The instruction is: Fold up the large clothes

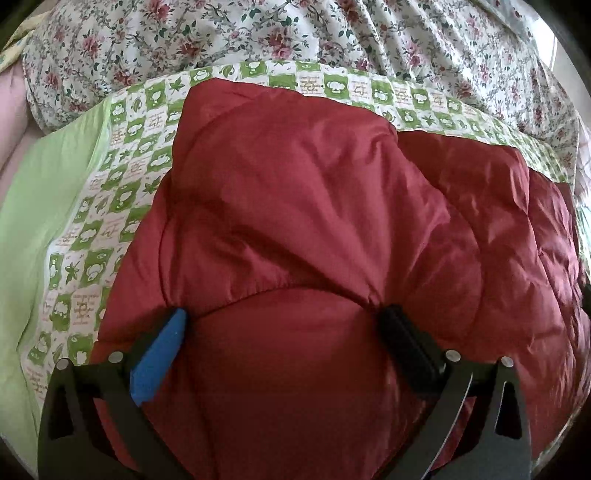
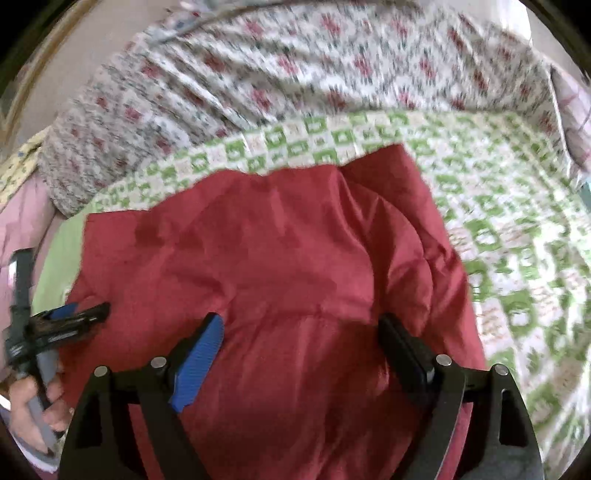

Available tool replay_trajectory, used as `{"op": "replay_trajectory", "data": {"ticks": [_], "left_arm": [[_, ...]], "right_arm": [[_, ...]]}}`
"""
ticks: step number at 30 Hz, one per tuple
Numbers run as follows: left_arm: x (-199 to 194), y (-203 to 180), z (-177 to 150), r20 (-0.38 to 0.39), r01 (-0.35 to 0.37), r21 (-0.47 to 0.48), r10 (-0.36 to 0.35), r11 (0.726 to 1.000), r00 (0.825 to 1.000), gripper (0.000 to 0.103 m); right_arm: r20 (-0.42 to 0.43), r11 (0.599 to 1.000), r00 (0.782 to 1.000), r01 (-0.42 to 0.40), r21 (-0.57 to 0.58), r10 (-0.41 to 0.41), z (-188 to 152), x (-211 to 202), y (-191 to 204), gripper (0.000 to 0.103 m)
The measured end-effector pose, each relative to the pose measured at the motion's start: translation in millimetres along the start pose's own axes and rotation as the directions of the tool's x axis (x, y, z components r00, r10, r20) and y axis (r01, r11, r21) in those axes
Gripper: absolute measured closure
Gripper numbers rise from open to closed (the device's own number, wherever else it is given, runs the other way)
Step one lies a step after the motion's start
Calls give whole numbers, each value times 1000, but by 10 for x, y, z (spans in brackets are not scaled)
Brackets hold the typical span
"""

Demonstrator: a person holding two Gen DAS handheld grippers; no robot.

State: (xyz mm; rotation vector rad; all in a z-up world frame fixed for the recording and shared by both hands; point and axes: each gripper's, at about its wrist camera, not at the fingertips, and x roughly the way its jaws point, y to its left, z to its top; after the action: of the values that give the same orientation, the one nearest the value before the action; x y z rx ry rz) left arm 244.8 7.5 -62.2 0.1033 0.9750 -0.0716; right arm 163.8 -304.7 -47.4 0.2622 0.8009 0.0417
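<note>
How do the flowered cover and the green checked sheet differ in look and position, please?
The flowered cover has red roses scattered on white; the checked sheet has green and white squares in a grid. The flowered cover is bunched into folds at the far side; the checked sheet lies fairly flat and nearer. The red jacket lies on the checked sheet, not on the flowered cover. Both are printed bedding on a pale ground.

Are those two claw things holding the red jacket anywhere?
No. The left gripper and right gripper both stand open over the red jacket, gripping nothing.
</note>
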Motion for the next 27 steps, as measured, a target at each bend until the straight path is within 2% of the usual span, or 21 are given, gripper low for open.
{"op": "replay_trajectory", "data": {"ticks": [4, 6, 10, 14, 19, 27], "left_arm": [[-33, -13, 4, 4, -2, 2, 2, 1000, 1000, 0], [-141, -22, -35, 13, 6, 7, -6, 1000, 1000, 0], [-532, 51, -225, 54, 104, -2, -104, 995, 993, 0], [-824, 103, -486, 83, 158, 9, -158, 987, 984, 0], [-627, 51, -664, 27, 142, 15, -142, 990, 989, 0], [-427, -4, -629, 29, 111, 20, -111, 994, 993, 0]], "right_arm": [[-19, 999, 1000, -23, -44, 22, -203, -120, 151, 17], [-45, 998, 999, -3, -69, -1, -306, -69, 182, 17], [-34, 998, 999, -2, -62, 0, -356, -130, 160, 17], [-13, 997, 1000, 13, -75, -14, -409, -240, 167, 17], [-45, 998, 998, 29, -64, -32, -510, -115, 85, 17], [-39, 1000, 999, -1, -12, 0, -584, 42, -3, 15]]}}
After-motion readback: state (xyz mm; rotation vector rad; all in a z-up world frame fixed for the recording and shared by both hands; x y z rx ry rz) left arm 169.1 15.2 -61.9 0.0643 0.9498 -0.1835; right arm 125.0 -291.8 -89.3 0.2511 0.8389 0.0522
